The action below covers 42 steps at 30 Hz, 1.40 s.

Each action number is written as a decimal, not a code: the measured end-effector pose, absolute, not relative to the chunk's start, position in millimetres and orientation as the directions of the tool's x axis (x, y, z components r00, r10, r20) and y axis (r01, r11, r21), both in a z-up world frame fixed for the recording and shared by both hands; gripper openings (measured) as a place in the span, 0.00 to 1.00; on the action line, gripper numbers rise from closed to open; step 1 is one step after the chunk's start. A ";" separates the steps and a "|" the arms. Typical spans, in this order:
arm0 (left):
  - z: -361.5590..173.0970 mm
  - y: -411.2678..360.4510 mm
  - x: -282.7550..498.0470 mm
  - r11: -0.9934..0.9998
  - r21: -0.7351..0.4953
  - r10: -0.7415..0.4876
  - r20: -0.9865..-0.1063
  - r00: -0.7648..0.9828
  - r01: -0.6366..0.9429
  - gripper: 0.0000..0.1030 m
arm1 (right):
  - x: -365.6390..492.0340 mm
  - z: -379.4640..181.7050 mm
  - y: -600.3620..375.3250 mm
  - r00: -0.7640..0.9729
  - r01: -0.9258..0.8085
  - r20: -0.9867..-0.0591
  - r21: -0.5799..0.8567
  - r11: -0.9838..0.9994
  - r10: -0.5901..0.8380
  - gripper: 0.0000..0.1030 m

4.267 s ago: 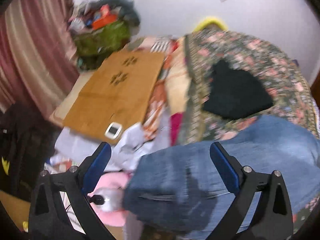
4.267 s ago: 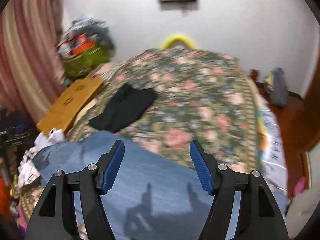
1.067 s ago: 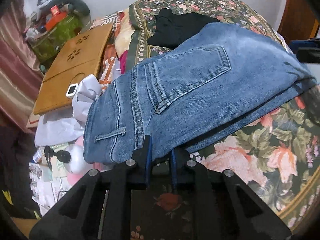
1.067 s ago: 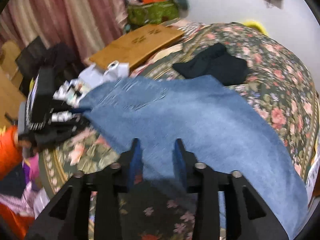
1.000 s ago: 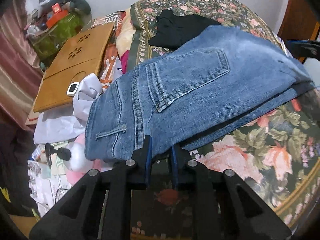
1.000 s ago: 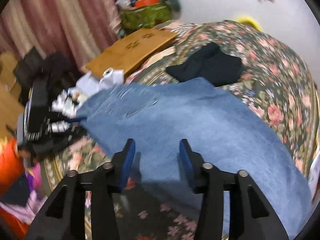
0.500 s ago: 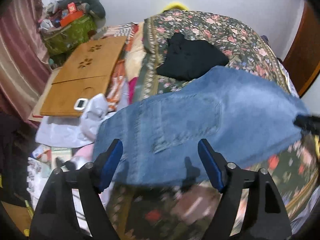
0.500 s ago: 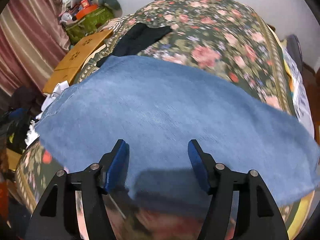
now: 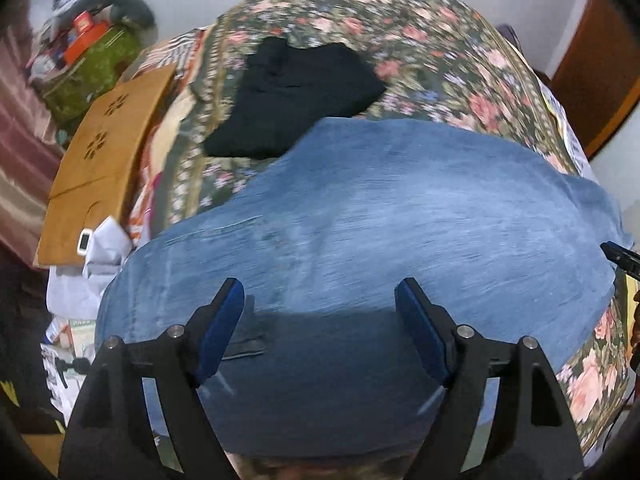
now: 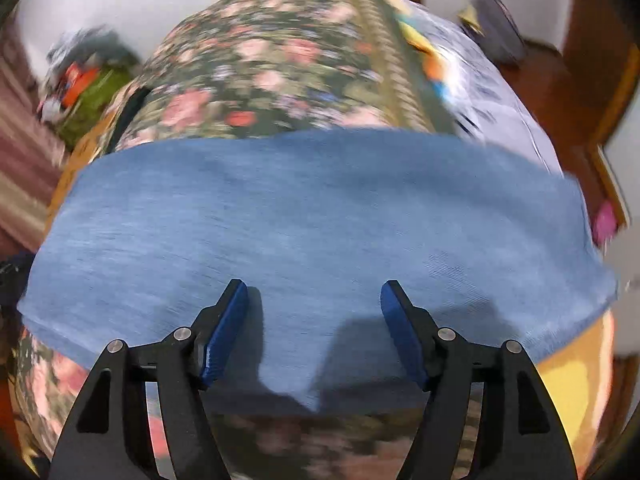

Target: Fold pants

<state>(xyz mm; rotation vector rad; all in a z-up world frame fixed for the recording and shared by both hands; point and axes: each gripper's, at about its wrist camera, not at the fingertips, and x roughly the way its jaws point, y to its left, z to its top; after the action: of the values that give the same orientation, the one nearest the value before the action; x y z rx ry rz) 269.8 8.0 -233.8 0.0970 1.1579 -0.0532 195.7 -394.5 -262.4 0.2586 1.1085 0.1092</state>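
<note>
The blue jeans (image 9: 380,220) lie spread flat across the near part of the floral bedspread (image 9: 420,40). They also fill the middle of the right wrist view (image 10: 312,216), over the same bedspread (image 10: 272,60). My left gripper (image 9: 320,320) is open and empty, its blue pads (image 9: 218,328) above the near edge of the denim. My right gripper (image 10: 314,320) is open and empty, hovering over the jeans' near edge. The tip of the right gripper shows at the right edge of the left wrist view (image 9: 622,258).
A black garment (image 9: 296,96) lies on the bed beyond the jeans. A wooden lap desk (image 9: 104,152), white cloth (image 9: 104,248) and a green bag (image 9: 88,72) crowd the floor left of the bed. A wooden door (image 9: 600,68) stands at the right.
About a second ago both grippers were shut on the jeans' near edge. They have let go, opened wide and lifted back over the denim, which now lies flat.
</note>
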 end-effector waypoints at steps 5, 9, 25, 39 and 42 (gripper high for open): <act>-231.3 -27.8 282.5 0.979 0.147 0.073 -0.900 0.430 0.142 0.76 | 163.5 -245.1 -444.0 0.510 0.130 -0.840 0.287 0.949 0.185 0.64; -230.5 -51.8 294.3 0.975 0.135 0.048 -0.904 0.425 0.178 0.76 | 144.5 -240.8 -480.5 0.556 0.250 -0.823 0.297 0.922 0.114 0.64; -244.7 -137.7 311.7 0.944 0.115 -0.021 -0.914 0.406 0.308 0.77 | 161.0 -277.5 -543.1 0.583 0.484 -0.812 0.374 0.791 0.028 0.19; -219.4 -125.2 304.1 0.964 -0.003 -0.123 -0.893 0.434 0.267 0.77 | 161.1 -189.2 -540.8 0.742 0.349 -0.669 0.450 0.822 0.051 0.06; -193.4 -118.6 294.9 0.965 -0.007 -0.141 -0.855 0.500 0.260 0.77 | 161.8 -151.2 -522.0 0.794 0.271 -0.603 0.468 0.841 0.080 0.06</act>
<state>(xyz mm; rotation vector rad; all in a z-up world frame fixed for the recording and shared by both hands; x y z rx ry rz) 294.9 -118.6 -193.4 0.1291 1.0194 -0.2434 161.8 -522.0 -151.2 0.5723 0.6538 -0.1091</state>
